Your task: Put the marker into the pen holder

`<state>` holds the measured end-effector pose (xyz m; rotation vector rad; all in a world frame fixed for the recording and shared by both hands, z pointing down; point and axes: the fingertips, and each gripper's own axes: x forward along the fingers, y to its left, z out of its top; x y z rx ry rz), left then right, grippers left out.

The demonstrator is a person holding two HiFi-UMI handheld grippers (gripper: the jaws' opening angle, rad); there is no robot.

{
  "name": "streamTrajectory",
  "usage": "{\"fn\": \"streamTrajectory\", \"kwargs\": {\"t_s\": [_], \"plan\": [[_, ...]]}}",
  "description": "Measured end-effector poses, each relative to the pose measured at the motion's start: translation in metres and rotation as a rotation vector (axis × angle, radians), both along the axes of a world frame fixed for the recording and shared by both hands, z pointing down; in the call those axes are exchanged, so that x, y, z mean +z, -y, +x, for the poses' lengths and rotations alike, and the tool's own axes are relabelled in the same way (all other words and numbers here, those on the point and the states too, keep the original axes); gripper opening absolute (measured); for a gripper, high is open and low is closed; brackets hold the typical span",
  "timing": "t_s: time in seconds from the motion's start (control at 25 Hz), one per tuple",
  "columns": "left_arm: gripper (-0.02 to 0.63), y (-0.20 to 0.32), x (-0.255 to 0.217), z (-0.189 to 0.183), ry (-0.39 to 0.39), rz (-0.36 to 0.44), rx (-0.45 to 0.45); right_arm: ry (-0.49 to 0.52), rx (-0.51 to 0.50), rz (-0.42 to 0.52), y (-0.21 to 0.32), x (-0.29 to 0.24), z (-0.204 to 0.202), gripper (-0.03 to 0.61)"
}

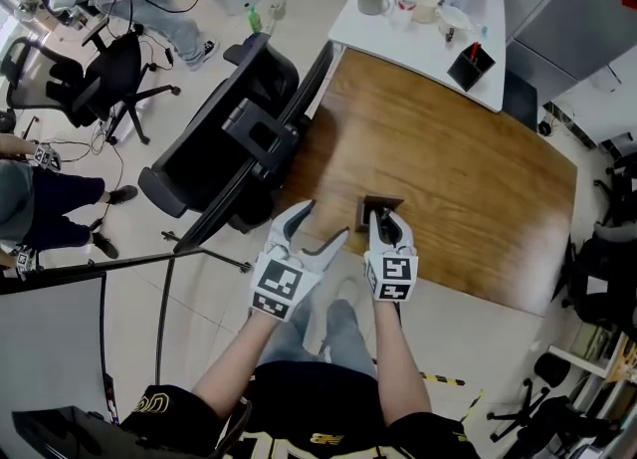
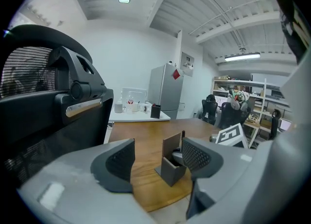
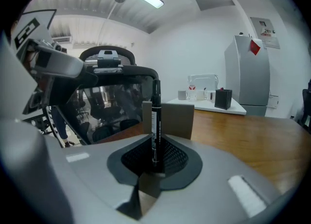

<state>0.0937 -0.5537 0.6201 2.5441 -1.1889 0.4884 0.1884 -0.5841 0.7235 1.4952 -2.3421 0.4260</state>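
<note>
A dark grey pen holder (image 1: 375, 209) with a tall back panel stands near the front edge of the wooden table (image 1: 468, 178). My right gripper (image 1: 386, 222) hovers right at it, shut on a black marker (image 3: 155, 116) that stands upright between the pads. In the right gripper view the pen holder's back panel (image 3: 176, 119) rises just behind the marker. My left gripper (image 1: 320, 223) is open and holds nothing, just left of the holder and off the table's edge. In the left gripper view the pen holder (image 2: 171, 167) shows between the spread jaws of the left gripper (image 2: 158, 162).
A black office chair (image 1: 239, 138) stands against the table's left side. A white table (image 1: 418, 34) at the back carries cups and a black box (image 1: 470, 67). People sit at the far left. A grey fridge (image 2: 166, 91) stands beyond the tables.
</note>
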Motion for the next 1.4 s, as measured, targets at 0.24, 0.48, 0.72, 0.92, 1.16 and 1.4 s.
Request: {"fn": "streamTrajectory", "kwargs": {"t_s": [0.24, 0.48, 0.72, 0.92, 1.16, 1.4], "plan": [[0.304, 0.000, 0.003, 0.005, -0.001, -0.006, 0.005, -0.002, -0.004, -0.047, -0.008, 0.001, -0.001, 0.122], [0.304, 0.003, -0.035, 0.004, -0.023, 0.064, 0.006, 0.076, 0.032, 0.113, -0.021, -0.087, 0.009, 0.296], [0.304, -0.003, -0.106, 0.007, -0.058, 0.201, -0.022, 0.284, -0.071, 0.233, -0.026, -0.200, -0.001, 0.337], [0.304, -0.021, -0.168, 0.004, -0.037, 0.329, -0.092, 0.198, -0.107, 0.356, -0.040, -0.262, -0.002, 0.351], [0.304, -0.053, -0.209, -0.003, -0.038, 0.389, -0.153, 0.177, 0.022, 0.469, -0.091, -0.302, 0.039, 0.278], [0.304, -0.106, -0.217, -0.010, -0.086, 0.410, -0.078, 0.063, 0.111, 0.524, -0.161, -0.307, 0.034, 0.281]]}}
